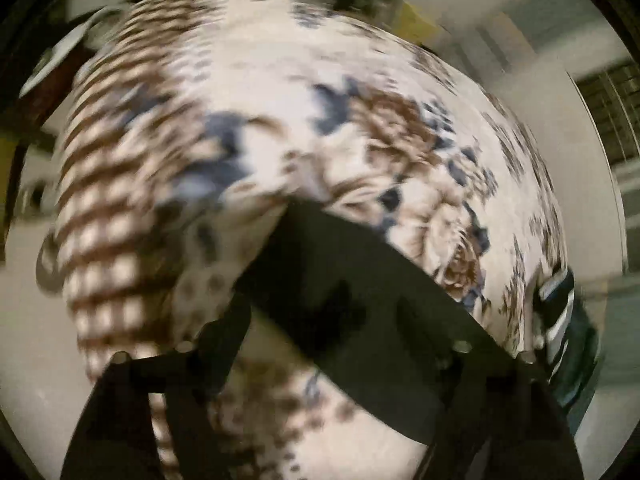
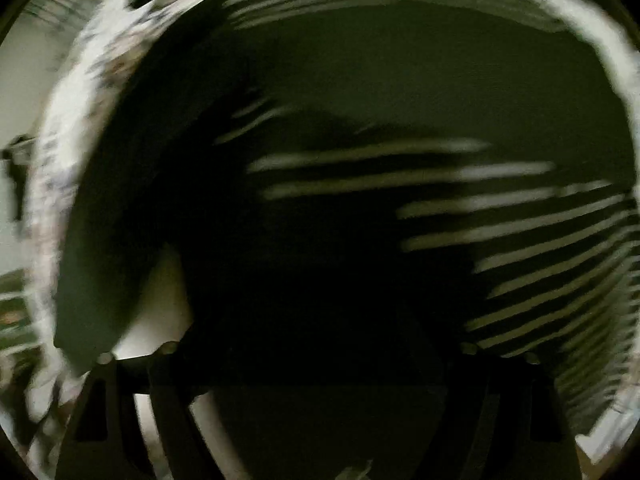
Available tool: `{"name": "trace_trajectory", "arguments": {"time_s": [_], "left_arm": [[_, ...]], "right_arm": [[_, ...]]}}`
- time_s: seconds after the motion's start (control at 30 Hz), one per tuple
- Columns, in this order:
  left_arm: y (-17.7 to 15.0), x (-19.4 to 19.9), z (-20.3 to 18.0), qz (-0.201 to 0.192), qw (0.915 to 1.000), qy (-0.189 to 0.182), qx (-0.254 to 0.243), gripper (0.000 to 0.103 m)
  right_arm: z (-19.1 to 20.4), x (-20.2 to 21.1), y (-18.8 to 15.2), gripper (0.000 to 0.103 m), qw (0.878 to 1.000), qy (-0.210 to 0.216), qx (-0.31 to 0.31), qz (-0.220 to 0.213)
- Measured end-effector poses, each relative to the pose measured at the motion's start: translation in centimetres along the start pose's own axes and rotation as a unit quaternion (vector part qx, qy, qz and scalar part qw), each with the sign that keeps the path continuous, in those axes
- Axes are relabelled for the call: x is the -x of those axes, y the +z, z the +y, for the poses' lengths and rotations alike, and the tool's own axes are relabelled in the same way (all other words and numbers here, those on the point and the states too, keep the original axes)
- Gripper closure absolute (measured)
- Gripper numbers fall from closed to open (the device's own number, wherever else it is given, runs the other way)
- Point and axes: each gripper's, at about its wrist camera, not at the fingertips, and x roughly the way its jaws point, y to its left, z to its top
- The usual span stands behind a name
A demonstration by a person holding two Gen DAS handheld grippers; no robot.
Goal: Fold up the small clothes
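Close in on the left wrist view, the left gripper (image 1: 288, 236) is blurred and I cannot tell whether it is pinched or loose: its right finger lies dark across the frame, its left finger stands lower down, and the tips seem to meet over the floral sheet (image 1: 240, 100) of what looks like a bed, nothing clearly between them. On the right wrist view the right gripper (image 2: 320, 320) is buried under a dark green striped shirt (image 2: 400, 80); its grip is lost in shadow, so again I cannot tell. That cloth draped over the fingers suggests, to my eye, a fold being carried across. Farther out, the left view alone shows the shirt's striped edge (image 1: 560, 312) at the right, on the sheet; the right view alone shows its full spread.
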Motion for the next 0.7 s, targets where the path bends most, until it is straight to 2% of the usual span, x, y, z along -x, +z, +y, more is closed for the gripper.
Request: {"name": "trace_trajectory", "arguments": {"time_s": [0.07,0.17,0.23,0.3,0.37,0.4,0.47,0.6,0.7], "left_arm": [[-1.0,-0.3,0.7,0.005,0.9996,-0.005,0.028,0.029],[-1.6,-2.6,0.9,0.027,0.9980,-0.013,0.056,0.029],[-1.2,-5.3,0.5,0.045,0.9956,-0.039,0.072,0.029],[-0.4,-7.0,-0.4,0.046,0.9969,-0.012,0.063,0.030],[0.6,-7.8,-1.9,0.023,0.9990,0.018,0.035,0.032],[1.0,-7.6,-3.0,0.001,0.9995,0.030,0.011,0.048],[1.4,-7.1,-5.2,-0.020,0.9977,0.051,-0.041,0.096],[0.9,-4.8,-10.5,-0.042,0.9892,0.055,-0.129,0.096],[-1.2,-2.2,-16.4,-0.064,0.9746,0.046,-0.210,0.096]], "right_arm": [[-0.6,-0.6,0.3,0.010,1.000,-0.029,0.000,0.000],[-2.0,-0.9,0.6,0.009,1.000,-0.014,-0.023,0.010],[-2.8,-0.6,0.6,0.009,1.000,-0.009,-0.025,0.009],[-3.5,-0.4,0.7,0.009,1.000,-0.011,-0.020,0.007],[-5.0,-0.1,1.0,0.009,1.000,-0.013,-0.023,0.008],[-5.5,0.0,1.1,0.009,1.000,-0.015,-0.026,0.009],[-7.4,0.6,1.4,0.009,0.999,-0.022,-0.040,0.009],[-10.6,2.3,2.3,0.009,0.999,-0.037,-0.036,0.007],[-12.8,4.8,3.1,0.009,0.999,-0.025,-0.031,-0.021]]}}
